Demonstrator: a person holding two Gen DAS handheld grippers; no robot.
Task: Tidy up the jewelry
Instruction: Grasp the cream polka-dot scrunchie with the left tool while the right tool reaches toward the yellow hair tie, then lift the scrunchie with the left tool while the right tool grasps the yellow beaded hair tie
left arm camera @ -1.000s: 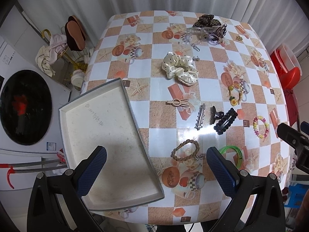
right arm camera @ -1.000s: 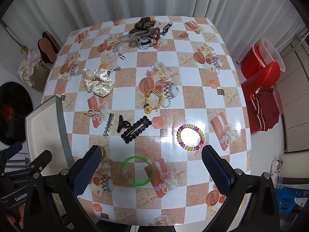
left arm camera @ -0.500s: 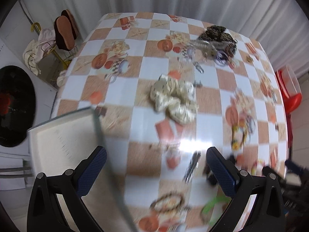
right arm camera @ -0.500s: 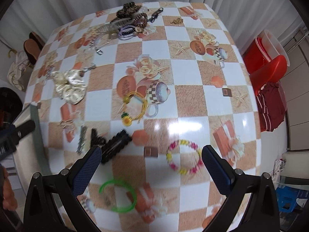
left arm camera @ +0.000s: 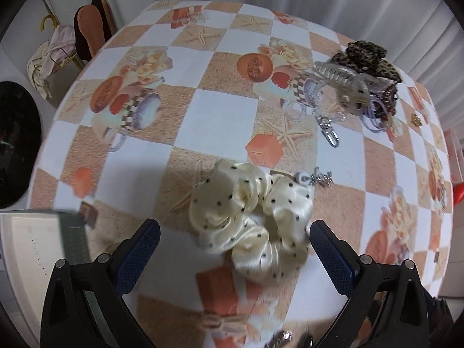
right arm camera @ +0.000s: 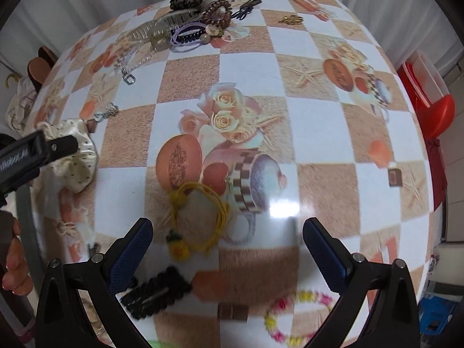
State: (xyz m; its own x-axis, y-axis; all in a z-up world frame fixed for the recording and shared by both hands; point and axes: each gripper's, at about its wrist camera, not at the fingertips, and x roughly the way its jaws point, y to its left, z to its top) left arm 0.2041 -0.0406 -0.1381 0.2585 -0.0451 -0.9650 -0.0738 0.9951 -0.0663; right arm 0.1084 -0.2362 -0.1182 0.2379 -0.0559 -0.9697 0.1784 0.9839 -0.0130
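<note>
My left gripper [left arm camera: 235,249] is wide open with nothing in it, and the scrunchie [left arm camera: 252,220] lies right between its two pads on the table [left arm camera: 220,116]. My right gripper [right arm camera: 227,246] is wide open too, holding nothing, and the yellow bracelet [right arm camera: 200,217] sits just in front of it.

I think the scrunchie is soft, puffy and very light. It will squash when I close on it, so I should take hold of a fat fold in the middle. The cloth looks shiny and may slip.

A little silver charm [left arm camera: 319,178] lies just beside the scrunchie, on its far right side. It could get dragged along. Farther back from the scrunchie, to the right, is a pile of hair clips [left arm camera: 356,78] with a silver clasp [left arm camera: 330,137] poking out. The tray [left arm camera: 32,249] is to the left of the scrunchie, near the table edge. Nothing stands between them.
</note>
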